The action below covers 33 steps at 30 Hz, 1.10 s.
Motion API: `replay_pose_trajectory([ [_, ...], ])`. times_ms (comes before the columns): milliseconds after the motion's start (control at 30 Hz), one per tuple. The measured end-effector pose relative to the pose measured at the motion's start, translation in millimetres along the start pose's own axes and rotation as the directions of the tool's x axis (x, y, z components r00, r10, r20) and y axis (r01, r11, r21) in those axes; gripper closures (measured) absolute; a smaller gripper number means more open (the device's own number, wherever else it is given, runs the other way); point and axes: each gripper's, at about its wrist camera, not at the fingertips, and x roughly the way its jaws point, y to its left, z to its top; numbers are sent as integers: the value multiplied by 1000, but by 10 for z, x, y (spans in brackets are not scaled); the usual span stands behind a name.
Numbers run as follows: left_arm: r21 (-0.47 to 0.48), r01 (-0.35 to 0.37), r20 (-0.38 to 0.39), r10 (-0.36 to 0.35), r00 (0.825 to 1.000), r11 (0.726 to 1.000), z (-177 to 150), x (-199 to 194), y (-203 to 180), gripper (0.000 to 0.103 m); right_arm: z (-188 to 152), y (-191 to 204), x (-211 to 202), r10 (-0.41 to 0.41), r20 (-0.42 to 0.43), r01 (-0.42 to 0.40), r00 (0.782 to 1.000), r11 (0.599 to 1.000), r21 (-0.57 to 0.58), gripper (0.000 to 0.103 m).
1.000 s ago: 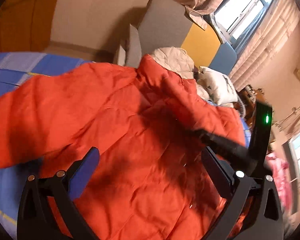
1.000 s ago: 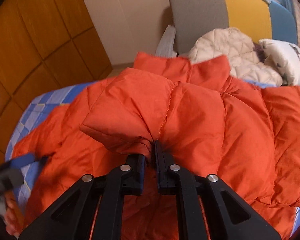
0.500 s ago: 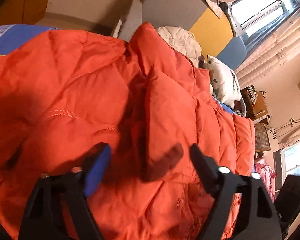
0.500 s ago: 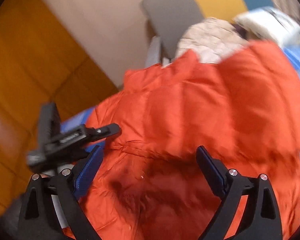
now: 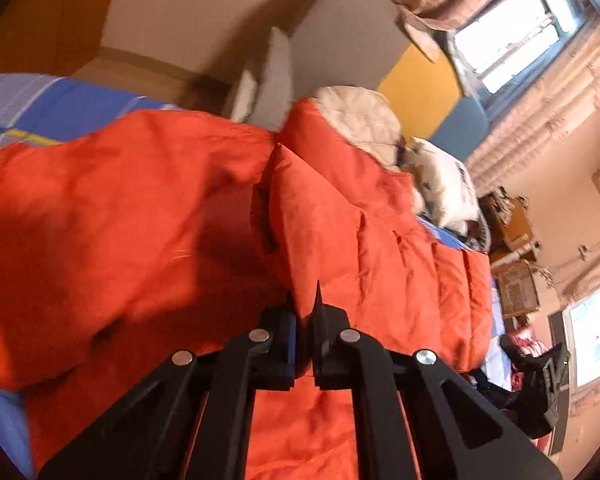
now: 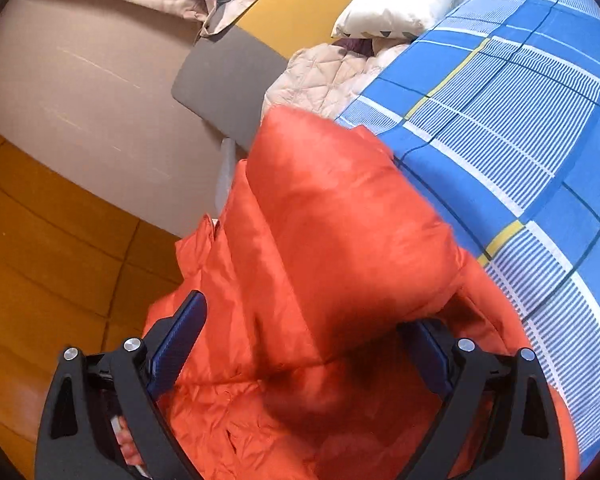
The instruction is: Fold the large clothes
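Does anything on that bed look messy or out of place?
Nothing looks damaged or spilled. The orange puffer jacket lies bunched and half-folded on the blue plaid sheet, a fold pinched in the left gripper; the right gripper is open.

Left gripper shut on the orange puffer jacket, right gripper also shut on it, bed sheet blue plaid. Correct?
Not quite. The right gripper is open, as the right wrist view shows. The left gripper is shut on the orange puffer jacket, and the bed sheet is blue plaid.
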Motion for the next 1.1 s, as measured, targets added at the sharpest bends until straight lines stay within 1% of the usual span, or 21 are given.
replay_pose_trajectory([
  [100,-39,-33,-5,32,999,999,-24,-41,162,98,-73,46,-12,13,-49,-15,999,999,-30,10],
  [167,-35,-54,-4,53,999,998,-41,-71,224,98,-106,107,-16,18,-95,-25,995,997,-72,10],
  [233,-27,-54,0,54,999,998,-41,-88,229,98,-183,294,-34,43,-150,-65,988,987,-145,10],
  [300,-11,-61,6,61,998,998,-40,-100,230,98,-190,476,-78,52,-151,-84,987,974,-212,10],
  [367,3,-68,11,68,998,998,-32,-113,232,98,-111,609,-77,42,-116,-71,992,965,-253,10],
  [400,8,-73,14,73,997,997,-12,-100,215,98,-49,650,-30,24,-97,-48,995,964,-262,10],
  [500,21,-89,21,88,996,996,-23,-133,260,98,105,645,236,-92,-54,72,994,952,-297,10],
  [567,41,-113,23,112,993,993,-34,-120,273,98,190,583,462,-182,-50,159,982,938,-308,15],
  [600,54,-132,25,131,991,990,-33,-105,280,98,214,550,551,-213,-53,187,976,931,-313,15],
  [667,55,-151,13,151,988,987,-31,-41,323,98,223,489,695,-256,-60,225,965,921,-317,16],
  [700,54,-158,7,158,987,986,-43,-21,351,98,190,424,737,-265,-68,230,962,919,-320,16],
  [767,54,-175,-2,175,984,983,-87,43,402,97,153,333,840,-302,-74,263,950,907,-328,20],
  [800,48,-172,-7,173,985,984,-116,65,433,97,128,330,869,-316,-69,275,946,898,-344,20],
  [867,45,-186,4,186,983,982,-161,72,473,92,97,365,941,-354,-52,308,934,867,-391,19],
  [933,45,-194,16,193,981,980,-188,22,475,87,78,406,945,-372,-45,320,927,850,-418,15],
  [967,50,-204,26,203,979,978,-205,-19,463,82,71,447,936,-394,-40,338,918,833,-439,15],
  [1000,50,-209,37,207,978,977,-221,-71,455,66,66,481,911,-403,-34,347,915,825,-446,15],
  [1033,39,-201,59,199,978,979,-244,-188,463,55,61,532,840,-393,-23,344,919,828,-442,15],
  [1100,28,-192,86,189,978,981,-298,-362,483,54,-29,667,648,-350,1,315,937,840,-441,14],
])
